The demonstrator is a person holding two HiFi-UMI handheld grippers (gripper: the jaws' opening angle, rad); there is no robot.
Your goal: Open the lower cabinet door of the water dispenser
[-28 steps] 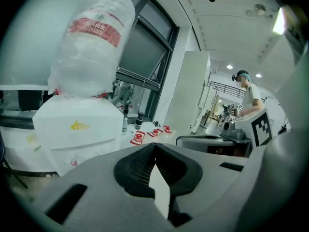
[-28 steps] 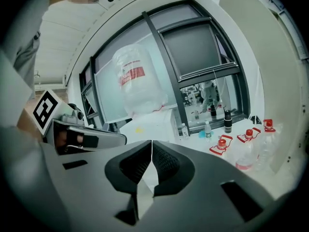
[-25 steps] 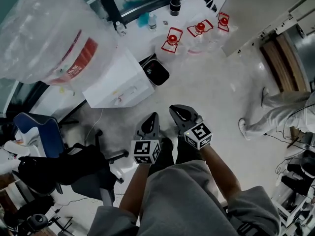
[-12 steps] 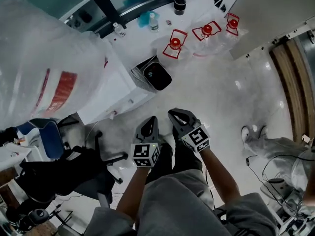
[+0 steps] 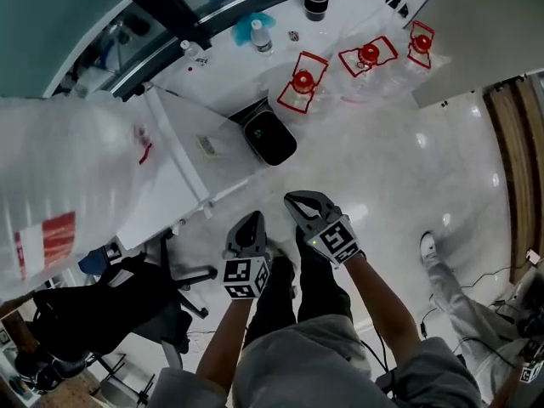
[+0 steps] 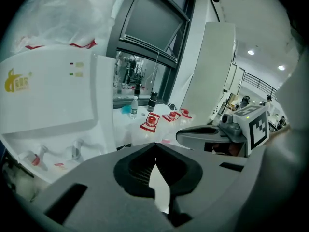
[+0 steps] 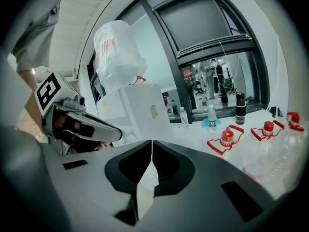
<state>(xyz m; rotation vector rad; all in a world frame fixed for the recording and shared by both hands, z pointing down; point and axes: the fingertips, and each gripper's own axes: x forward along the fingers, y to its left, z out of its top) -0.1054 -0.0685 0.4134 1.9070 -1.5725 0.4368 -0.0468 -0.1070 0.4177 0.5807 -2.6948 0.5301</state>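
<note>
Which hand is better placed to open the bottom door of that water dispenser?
Probably the left. The left hand-held gripper is nearer the water dispenser, whose tap side shows large in its own view; the right hand-held gripper is on the far side. Both are shut and empty.

No print legible. Yellow logo (image 6: 15,81) on the water dispenser (image 6: 53,100) front (characters too small to read); red label (image 5: 42,241) on the water jug (image 5: 68,168), blurred; side sticker (image 5: 206,145), unreadable.
</note>
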